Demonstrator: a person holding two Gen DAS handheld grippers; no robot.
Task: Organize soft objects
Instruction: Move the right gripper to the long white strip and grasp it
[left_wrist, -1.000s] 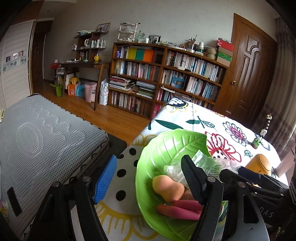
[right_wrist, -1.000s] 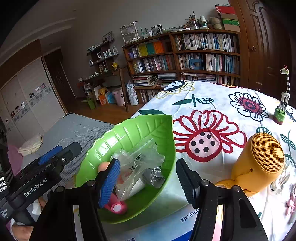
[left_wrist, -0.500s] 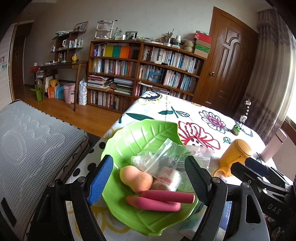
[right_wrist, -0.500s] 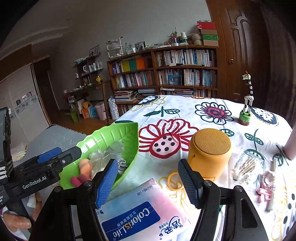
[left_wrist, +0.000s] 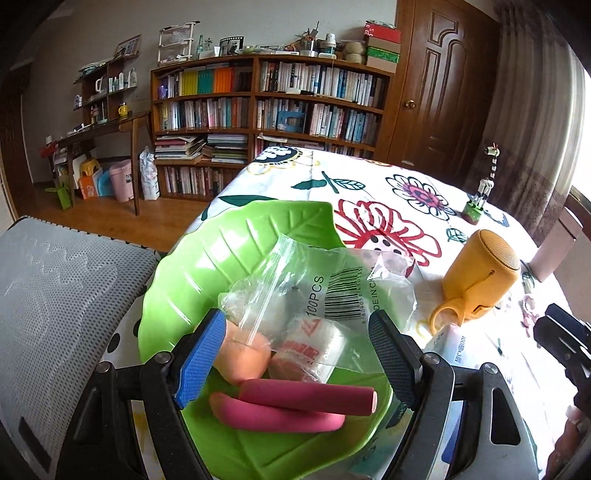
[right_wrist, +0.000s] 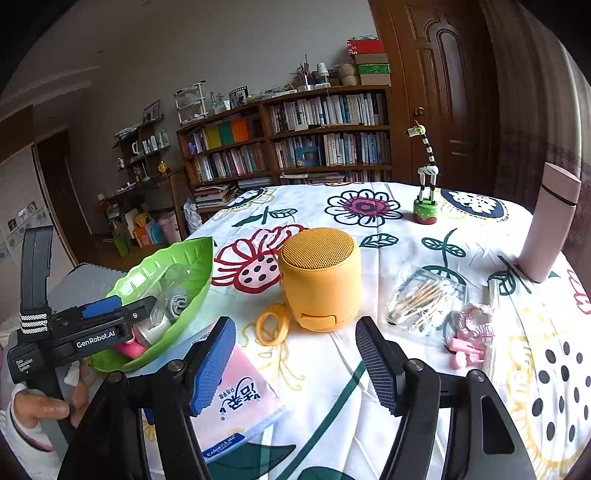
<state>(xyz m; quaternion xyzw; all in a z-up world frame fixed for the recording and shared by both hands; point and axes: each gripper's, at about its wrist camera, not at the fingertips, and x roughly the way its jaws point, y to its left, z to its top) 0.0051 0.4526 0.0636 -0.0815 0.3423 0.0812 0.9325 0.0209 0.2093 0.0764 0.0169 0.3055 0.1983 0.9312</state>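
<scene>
A: Left view. What do I have in front of my left hand-held gripper (left_wrist: 297, 354)?

B: Its jaws stand apart and grip nothing. Between them lies the green leaf-shaped dish (left_wrist: 207, 266), near the edge of the desk (left_wrist: 369, 184). In the dish: a clear plastic bag (left_wrist: 325, 291) printed "100PCS", a peach sponge (left_wrist: 243, 356) partly under it, and two pink foam rollers (left_wrist: 295, 404) side by side at the near rim.

A: Right view. And my right hand-held gripper (right_wrist: 295, 362)?

B: Jaws apart too, empty, above the flowered cloth. A pink tissue pack (right_wrist: 236, 402) lies under the left finger. The yellow speaker (right_wrist: 319, 277) stands just ahead, between the dish and a bag of cotton swabs (right_wrist: 424, 299). Small pink pieces (right_wrist: 467, 349) lie beside that bag; a pink bottle (right_wrist: 550, 225) stands at far right, a toy giraffe (right_wrist: 426, 177) further back.

A: The other tool?

B: At lower left, held by a hand (right_wrist: 40, 408), reaching over the dish.
</scene>
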